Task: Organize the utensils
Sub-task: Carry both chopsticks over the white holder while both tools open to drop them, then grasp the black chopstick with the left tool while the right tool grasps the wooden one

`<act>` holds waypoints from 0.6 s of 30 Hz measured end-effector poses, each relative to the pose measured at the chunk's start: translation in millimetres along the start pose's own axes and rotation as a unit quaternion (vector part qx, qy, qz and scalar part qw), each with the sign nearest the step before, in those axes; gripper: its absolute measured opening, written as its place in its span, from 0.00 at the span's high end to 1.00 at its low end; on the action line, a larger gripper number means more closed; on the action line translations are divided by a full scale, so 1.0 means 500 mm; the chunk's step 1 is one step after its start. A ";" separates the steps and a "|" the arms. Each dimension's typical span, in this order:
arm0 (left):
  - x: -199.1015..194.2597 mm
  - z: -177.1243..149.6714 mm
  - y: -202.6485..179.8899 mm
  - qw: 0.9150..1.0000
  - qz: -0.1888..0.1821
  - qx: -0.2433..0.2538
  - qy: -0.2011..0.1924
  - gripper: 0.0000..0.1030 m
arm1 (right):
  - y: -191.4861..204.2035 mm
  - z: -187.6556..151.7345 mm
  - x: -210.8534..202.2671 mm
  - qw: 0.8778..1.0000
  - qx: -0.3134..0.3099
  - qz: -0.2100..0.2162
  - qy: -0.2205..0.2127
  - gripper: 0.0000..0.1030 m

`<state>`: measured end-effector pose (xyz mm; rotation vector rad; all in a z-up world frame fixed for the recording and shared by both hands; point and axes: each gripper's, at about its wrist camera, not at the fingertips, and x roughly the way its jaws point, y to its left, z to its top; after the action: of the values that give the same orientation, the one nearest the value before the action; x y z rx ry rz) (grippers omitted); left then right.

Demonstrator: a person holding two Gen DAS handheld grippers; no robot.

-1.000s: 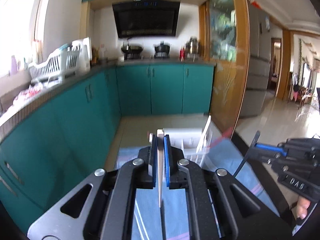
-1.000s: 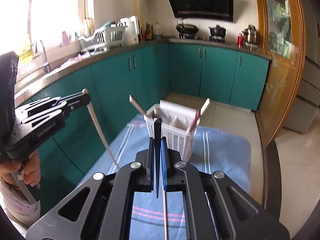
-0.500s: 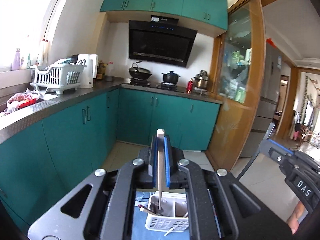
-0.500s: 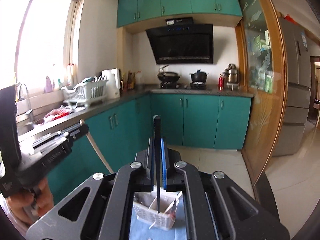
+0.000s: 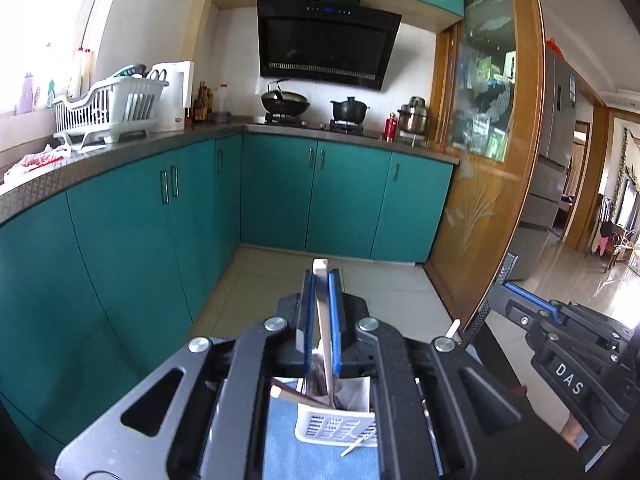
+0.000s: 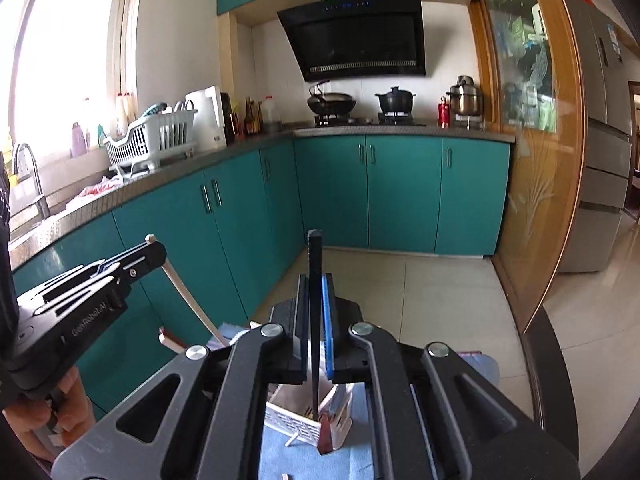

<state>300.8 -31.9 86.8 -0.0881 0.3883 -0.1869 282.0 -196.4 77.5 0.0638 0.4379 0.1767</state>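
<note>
My left gripper (image 5: 320, 280) is shut on a white chopstick (image 5: 322, 320) that hangs down into the white slotted utensil basket (image 5: 336, 426) below it. My right gripper (image 6: 316, 280) is shut on a black chopstick (image 6: 315, 320) whose tip reaches into the same basket (image 6: 296, 424). The basket stands on a blue cloth (image 5: 288, 448) and holds other sticks, one brown-tipped (image 5: 296, 396). The right gripper shows at the right of the left wrist view (image 5: 508, 292), the left gripper at the left of the right wrist view (image 6: 154, 246).
Teal kitchen cabinets (image 5: 160, 216) run along the left and back. A white dish rack (image 5: 108, 112) and a stove with pots (image 5: 320, 108) stand on the counter. A wooden glass door (image 5: 492, 160) is at the right. A round dark table edge (image 6: 552, 380) borders the cloth.
Both grippers have come lower over the basket, holding their chopsticks; the chopstick tips now reach into the basket, which looks larger and nearer beneath the jaws.
</note>
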 end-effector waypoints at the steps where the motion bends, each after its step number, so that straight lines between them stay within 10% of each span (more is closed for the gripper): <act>1: 0.000 -0.006 0.000 1.000 0.000 0.002 0.002 0.93 | -0.003 -0.005 0.002 1.000 0.002 -0.001 0.003 0.94; 5: -0.007 -0.022 -0.001 1.000 0.003 0.006 0.010 0.93 | -0.017 -0.025 0.004 1.000 0.013 -0.007 0.020 0.92; 9: -0.035 -0.025 0.001 1.000 -0.001 0.008 0.004 0.87 | -0.032 -0.029 -0.032 1.000 0.031 -0.006 0.000 0.67; 18: -0.198 -0.053 0.048 1.000 -0.021 0.011 -0.008 0.70 | -0.093 -0.073 -0.240 0.996 0.066 -0.020 -0.059 0.61</act>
<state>204.4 9.7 96.0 -0.0766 0.3696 -0.2313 167.1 -263.4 89.8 0.1947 0.3326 0.1037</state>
